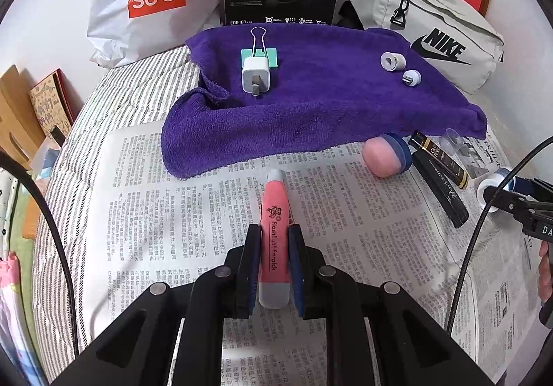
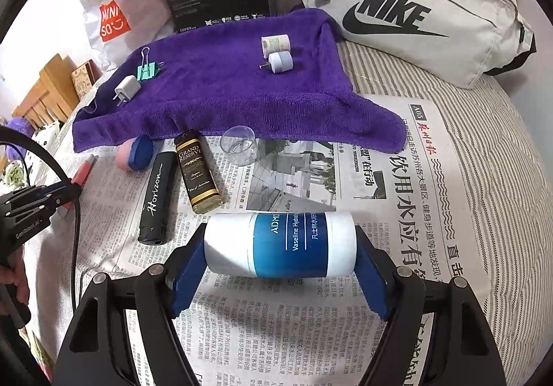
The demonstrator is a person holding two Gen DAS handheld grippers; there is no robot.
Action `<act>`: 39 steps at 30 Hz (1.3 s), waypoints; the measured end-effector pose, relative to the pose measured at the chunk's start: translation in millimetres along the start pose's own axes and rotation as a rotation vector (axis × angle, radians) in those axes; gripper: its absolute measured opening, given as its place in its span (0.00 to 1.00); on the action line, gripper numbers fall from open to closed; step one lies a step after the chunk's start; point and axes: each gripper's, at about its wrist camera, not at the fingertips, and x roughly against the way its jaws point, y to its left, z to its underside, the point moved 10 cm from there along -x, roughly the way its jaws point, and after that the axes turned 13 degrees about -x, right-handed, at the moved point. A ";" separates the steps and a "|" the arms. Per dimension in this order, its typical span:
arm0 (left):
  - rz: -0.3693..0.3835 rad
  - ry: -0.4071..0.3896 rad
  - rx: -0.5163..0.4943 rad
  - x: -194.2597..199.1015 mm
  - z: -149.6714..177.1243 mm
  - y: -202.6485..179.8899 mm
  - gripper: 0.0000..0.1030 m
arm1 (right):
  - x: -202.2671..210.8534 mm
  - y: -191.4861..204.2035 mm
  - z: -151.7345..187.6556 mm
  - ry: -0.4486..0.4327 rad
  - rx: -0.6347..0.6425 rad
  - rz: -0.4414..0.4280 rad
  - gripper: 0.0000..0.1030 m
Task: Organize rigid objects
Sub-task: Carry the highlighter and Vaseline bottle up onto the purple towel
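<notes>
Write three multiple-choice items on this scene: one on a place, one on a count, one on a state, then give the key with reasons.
1. Where does the white charger plug lie?
A. on the purple towel
B. on the newspaper
C. inside the Nike bag

2. How many objects rest on the purple towel?
A. two
B. four
C. six

3. What is the left gripper doing?
A. open over the towel
B. shut on the pink highlighter pen
C. shut on a black tube

Key: 1 A, the plug sits on the towel beside the green binder clip. 2 B, plug, clip, tape roll and small white cap. 3 B, its jaws press both sides of the pen.
</notes>
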 end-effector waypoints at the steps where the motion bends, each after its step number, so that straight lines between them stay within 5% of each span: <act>1: 0.001 -0.002 0.002 -0.6 -0.9 0.3 0.16 | -2.4 0.2 1.2 0.007 0.003 0.002 0.75; 39: 0.040 -0.048 0.044 25.0 -18.5 -0.9 0.15 | 29.7 9.4 -14.8 -0.021 0.026 -0.056 0.73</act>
